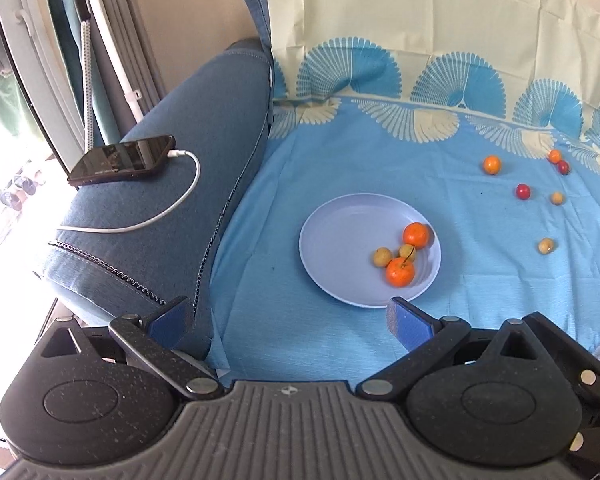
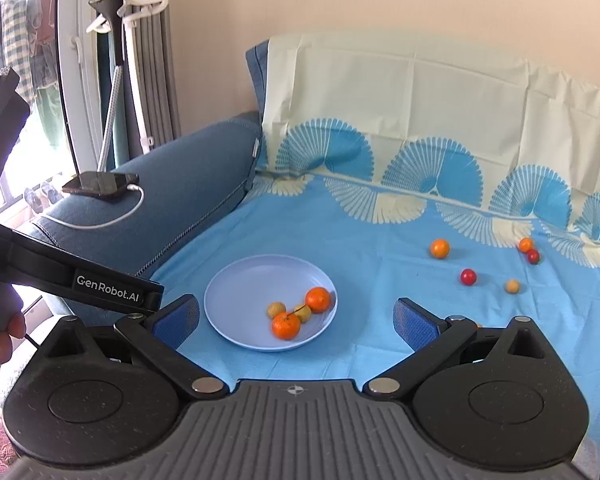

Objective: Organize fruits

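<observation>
Both tongs are held wide apart and empty: the left gripper [image 1: 288,320] sits back from the near rim of the plate [image 1: 340,240], and the right gripper [image 2: 296,320] hovers just short of the same plate, a little to its right.

The step in hand is judged to be a pause between picks, with the gathering partly done. A reach to the far right is called for next, over the blue sheet [image 2: 360,240], where the loose fruit lies well apart from the plate.

On the plate 4 fruits are counted, touching in a cluster: 2 oranges [image 1: 418,235] and 2 small tan fruits [image 1: 382,258].

Off the plate 6 are counted in the left view: 2 small oranges [image 1: 492,164], 2 red fruits [image 1: 523,191] and 2 tan ones [image 1: 546,246]. 1 small orange touches 1 red fruit at the far edge.
</observation>
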